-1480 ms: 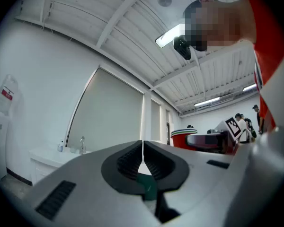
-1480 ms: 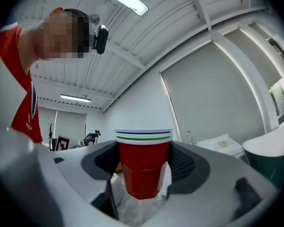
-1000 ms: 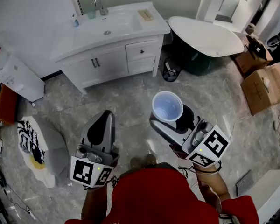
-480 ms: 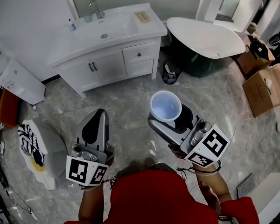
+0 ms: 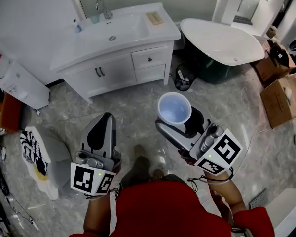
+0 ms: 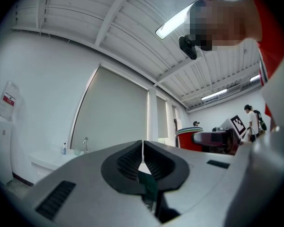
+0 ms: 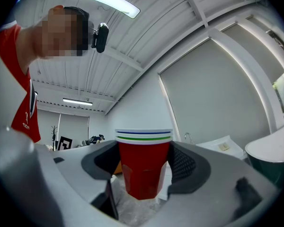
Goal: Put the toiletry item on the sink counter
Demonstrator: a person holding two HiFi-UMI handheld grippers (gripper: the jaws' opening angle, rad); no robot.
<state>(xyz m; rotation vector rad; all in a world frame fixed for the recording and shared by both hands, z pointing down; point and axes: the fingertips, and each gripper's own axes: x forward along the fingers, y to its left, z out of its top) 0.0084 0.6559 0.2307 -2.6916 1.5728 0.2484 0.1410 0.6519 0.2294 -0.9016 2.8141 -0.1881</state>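
Note:
A red cup (image 5: 174,108) with a white inside and striped rims stands upright between the jaws of my right gripper (image 5: 179,118), which is shut on it. In the right gripper view the cup (image 7: 143,167) fills the gap and both pads press its sides. My left gripper (image 5: 103,131) is held beside it over the floor. Its jaws are shut with nothing between them, as the left gripper (image 6: 142,159) view also shows. The white sink counter (image 5: 138,33) stands ahead, beyond both grippers, with a faucet (image 5: 102,6) at the back.
On the counter lie a soap bar (image 5: 154,18), a small bottle (image 5: 78,26) and a tumbler (image 5: 93,19). A bathtub (image 5: 222,38) sits to the right, with a waste bin (image 5: 184,75) beside the vanity. Cardboard boxes (image 5: 281,98) stand at far right and a padded stool (image 5: 37,154) at left.
The view has shifted slightly and a foot has come into sight on the floor between the grippers. The right gripper still holds the cup; the left gripper stays shut.

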